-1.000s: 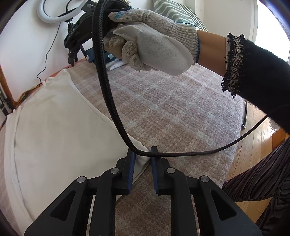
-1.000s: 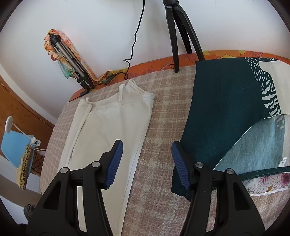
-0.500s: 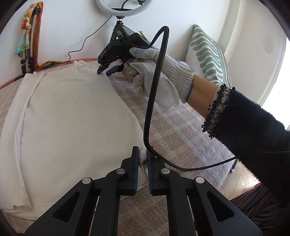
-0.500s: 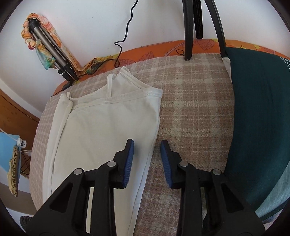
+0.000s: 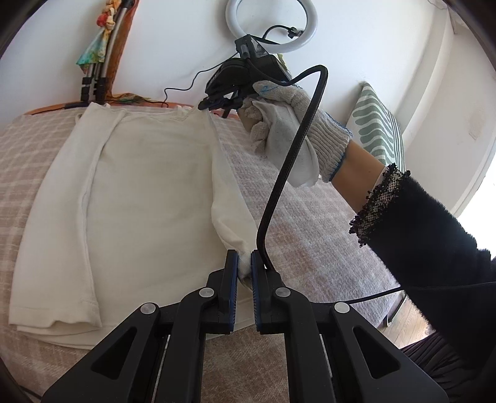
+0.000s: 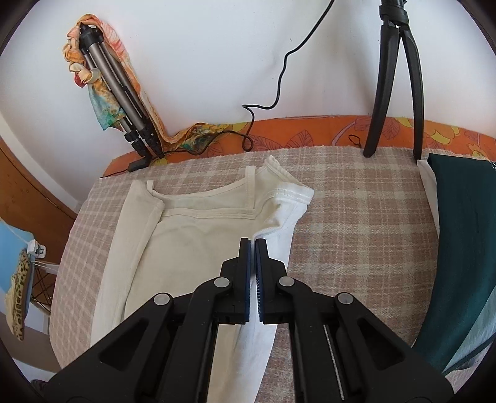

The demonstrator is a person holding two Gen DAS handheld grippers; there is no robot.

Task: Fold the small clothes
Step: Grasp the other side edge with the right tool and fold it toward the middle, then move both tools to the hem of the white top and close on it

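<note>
On the checked blanket (image 6: 356, 217), my left gripper (image 5: 244, 269) pinches the hem corner of the cream top (image 5: 145, 198) and my right gripper (image 6: 252, 248), jaws just closed, grips its shoulder edge ahead; next, fold this side inward

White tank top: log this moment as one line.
white tank top | left hand-held gripper shut on hem corner | right hand-held gripper shut on armhole edge | checked blanket

A ring light (image 5: 272, 26) is at the top centre, a striped pillow (image 5: 376, 124) at right (against the wall), a tripod (image 6: 119, 83) at upper left.
</note>
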